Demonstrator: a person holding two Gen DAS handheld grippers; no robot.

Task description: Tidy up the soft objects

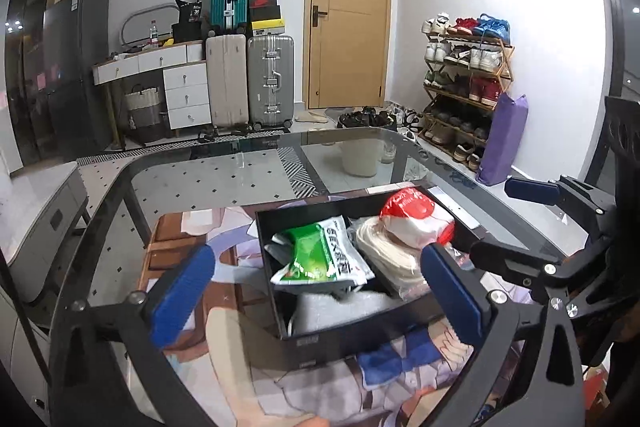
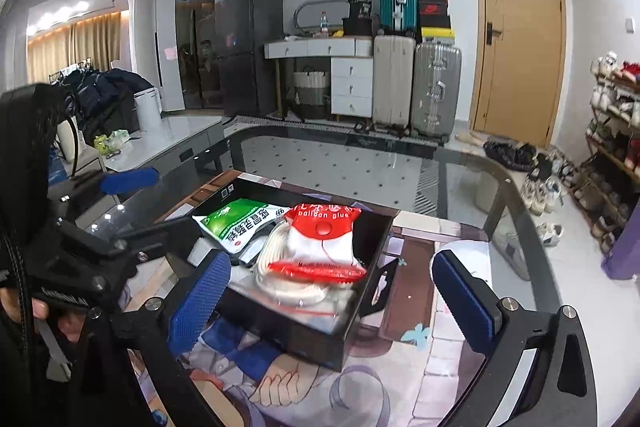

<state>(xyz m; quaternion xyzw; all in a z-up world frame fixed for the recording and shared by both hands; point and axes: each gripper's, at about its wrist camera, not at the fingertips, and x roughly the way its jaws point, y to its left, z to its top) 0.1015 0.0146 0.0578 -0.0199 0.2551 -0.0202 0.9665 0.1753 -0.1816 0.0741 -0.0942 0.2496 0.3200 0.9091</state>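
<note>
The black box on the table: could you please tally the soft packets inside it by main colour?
Inside the black box:
Green and white packet: 1
Red and white packet: 1
Clear bag of white cord: 1
White foam piece: 1
Total: 4

Both grippers are made of black plastic links joined by silver round screws. The left gripper [image 1: 320,291] has blue ribbed pads [image 1: 182,297]; the right gripper [image 2: 332,301] also has blue textured pads [image 2: 200,303]. A bare fingertip [image 2: 40,307] shows beside white lettering.
</note>
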